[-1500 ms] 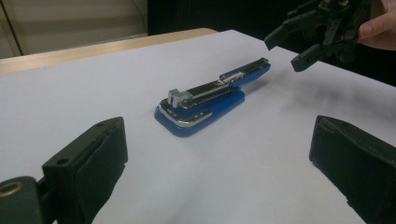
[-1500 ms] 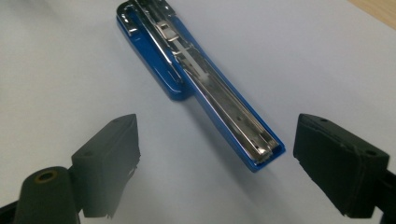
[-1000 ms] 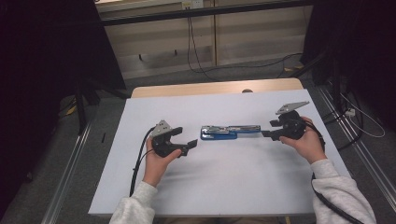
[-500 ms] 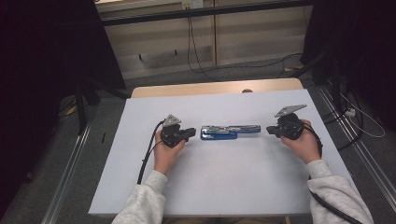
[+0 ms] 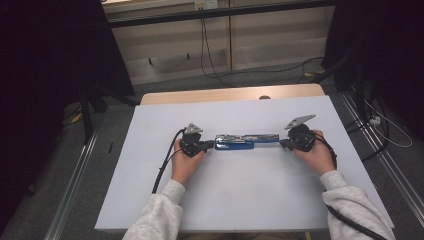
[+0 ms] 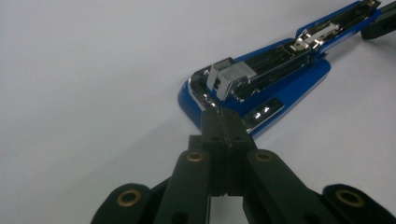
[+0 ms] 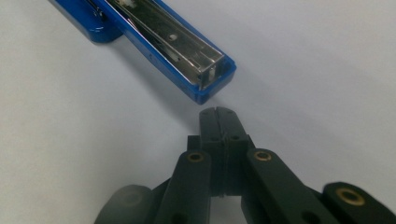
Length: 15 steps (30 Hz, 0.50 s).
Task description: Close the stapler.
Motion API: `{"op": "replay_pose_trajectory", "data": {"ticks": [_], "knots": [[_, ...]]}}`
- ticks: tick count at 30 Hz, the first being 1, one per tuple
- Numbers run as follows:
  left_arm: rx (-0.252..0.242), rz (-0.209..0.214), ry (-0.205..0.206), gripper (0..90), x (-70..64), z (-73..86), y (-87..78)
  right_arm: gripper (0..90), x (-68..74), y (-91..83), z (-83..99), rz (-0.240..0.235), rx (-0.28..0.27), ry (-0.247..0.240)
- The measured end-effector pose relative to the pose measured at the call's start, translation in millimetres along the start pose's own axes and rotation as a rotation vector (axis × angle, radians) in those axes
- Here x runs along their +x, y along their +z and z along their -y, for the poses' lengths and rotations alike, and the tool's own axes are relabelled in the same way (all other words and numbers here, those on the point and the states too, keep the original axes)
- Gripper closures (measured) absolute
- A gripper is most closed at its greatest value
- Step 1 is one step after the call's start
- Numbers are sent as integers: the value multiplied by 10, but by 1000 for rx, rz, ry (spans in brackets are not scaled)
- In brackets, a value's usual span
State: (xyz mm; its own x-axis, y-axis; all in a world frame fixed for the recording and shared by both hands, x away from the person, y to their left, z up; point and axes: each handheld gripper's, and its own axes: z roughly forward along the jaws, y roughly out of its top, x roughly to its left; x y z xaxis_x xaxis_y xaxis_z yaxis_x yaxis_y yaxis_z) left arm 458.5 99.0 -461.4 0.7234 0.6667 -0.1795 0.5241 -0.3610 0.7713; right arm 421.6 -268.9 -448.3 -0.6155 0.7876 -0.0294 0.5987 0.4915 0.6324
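Stapler [image 5: 246, 141] lies opened out flat at mid-table, blue, long axis running left to right between both grippers. Left gripper [image 6: 223, 117]: jaws pressed together, nothing pinched, tips touching or just short of the rounded blue base end; I can't tell true contact. Right gripper [image 7: 216, 113]: jaws also pressed together, empty, tips just beside the squared-off blue end, with a thin strip of table showing between.

Change since a second ago: the left gripper [image 5: 206, 145] sat lower and well apart from the stapler, angled; it has come up and in to the stapler's left end. The right gripper [image 5: 286, 143] moved in only slightly and holds near the right end. Stapler itself hasn't shifted. Judgement: both hands are now bracketing it end to end, probably to push it, square it up or fold it shut. No grasp yet; the jaws would have to spread first for any pinch.

Materials: glossy blue plastic shell, hard, with a rounded nose on the left end and a blunt rectangular end on the right. Bright chrome staple channel [image 7: 177, 44] runs along the arm, open-topped and reflective. Grey plastic pusher block [image 6: 229, 74] sits upright near the hinge, with more chrome trim around the base. Jaws are matt black plastic links with brass-coloured rivets. Table [image 5: 240, 200] has a matt pale sheet, smooth and plain, with a bare wood edge at the far side. Person's sleeves are light grey knit.
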Motion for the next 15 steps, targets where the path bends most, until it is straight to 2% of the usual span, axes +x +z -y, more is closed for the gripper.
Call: {"op": "replay_pose_trajectory", "data": {"ticks": [4, 6, 9, 12, 15], "knots": [[22, -3, 15, 898, -1, 0, 42, 900, 16, -4, -21, -5, -9, -5], [18, -1, -3, 896, 11, 3, 53, 900, 19, -11, -27, -9, -18, -1], [21, -2, -1, 896, 12, 1, 52, 900, 23, -21, -35, -7, -23, -2], [28, -16, -6, 895, 2, 0, 58, 900, 26, -45, -58, -14, -48, 4], [29, -22, -4, 895, -2, 2, 59, 894, 56, -85, -119, -20, -98, 5]]}}
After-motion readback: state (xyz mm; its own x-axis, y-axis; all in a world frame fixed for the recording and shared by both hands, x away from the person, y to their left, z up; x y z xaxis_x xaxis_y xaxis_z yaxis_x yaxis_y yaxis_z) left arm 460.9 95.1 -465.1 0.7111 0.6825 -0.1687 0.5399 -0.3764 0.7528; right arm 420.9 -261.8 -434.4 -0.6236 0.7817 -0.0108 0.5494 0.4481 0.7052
